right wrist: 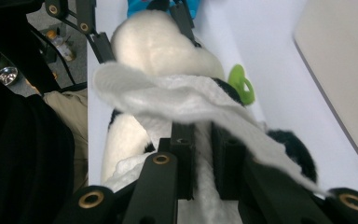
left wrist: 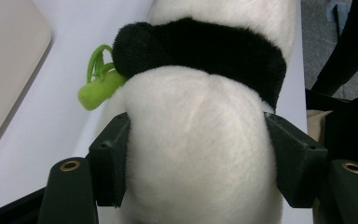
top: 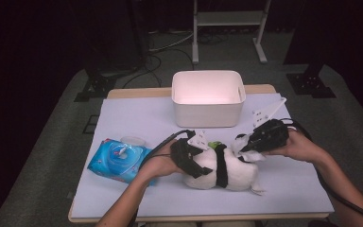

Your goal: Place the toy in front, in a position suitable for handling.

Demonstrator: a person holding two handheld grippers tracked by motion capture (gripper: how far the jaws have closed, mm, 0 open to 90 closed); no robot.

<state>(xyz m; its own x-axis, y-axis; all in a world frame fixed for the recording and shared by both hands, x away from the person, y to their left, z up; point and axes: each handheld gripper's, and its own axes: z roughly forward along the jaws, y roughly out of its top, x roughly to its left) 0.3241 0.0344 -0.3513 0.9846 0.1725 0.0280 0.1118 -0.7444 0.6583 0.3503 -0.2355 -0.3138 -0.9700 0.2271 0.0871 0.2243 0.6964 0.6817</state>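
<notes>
1. Plush panda [top: 227,171] lies on its side on the white mat [top: 137,118], near the table's front edge, between the two hands. White bin [top: 208,98] stands behind it, apart. Blue wet-wipe pack [top: 118,160] sits to the left, just beside the left hand.

2. Work in hand looks like wiping the toy: one gripper braces, the other works a cloth.

3. Left gripper [left wrist: 196,163]: jaws spread about halfway and pressed against both flanks of the panda's white rump, fur bulging between the pads. Likely held this way to stop the soft toy sliding or rolling under the wipe.

4. Right gripper [right wrist: 204,154]: jaws nearly together, pinching a white wet wipe [right wrist: 177,95]. The sheet drapes forward over the panda's body, near the black band. In the high view this gripper [top: 253,144] sits at the toy's head end.

5. Green toy sprig [left wrist: 98,84] pokes out beside the black arm, on the bin side; not touched by either gripper.

6. Bin placement suggests a drop spot for the toy or the used wipe; cannot tell which.

7. Risk, as judged: thin wipe could slip out or bunch up under the narrow pinch.
</notes>
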